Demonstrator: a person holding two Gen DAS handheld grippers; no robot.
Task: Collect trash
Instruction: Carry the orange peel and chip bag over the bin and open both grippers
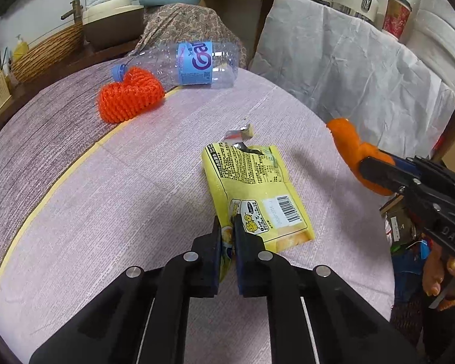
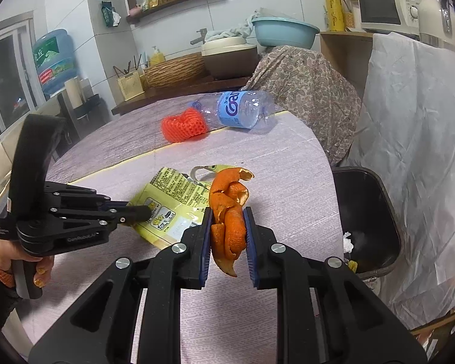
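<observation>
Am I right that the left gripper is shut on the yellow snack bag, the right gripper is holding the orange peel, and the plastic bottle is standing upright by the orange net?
Not quite: the plastic bottle lies on its side, as the right wrist view shows. The rest holds: left gripper shut on the yellow snack bag, right gripper holding the orange peel, bottle by the orange net.

A microwave oven [image 2: 385, 4] stands on the wooden cabinet [image 2: 342, 51]. A light-blue basin [image 2: 283, 32] sits beside it. A wicker basket [image 2: 174, 72] and blue water jug [image 2: 53, 57] occupy the background.
</observation>
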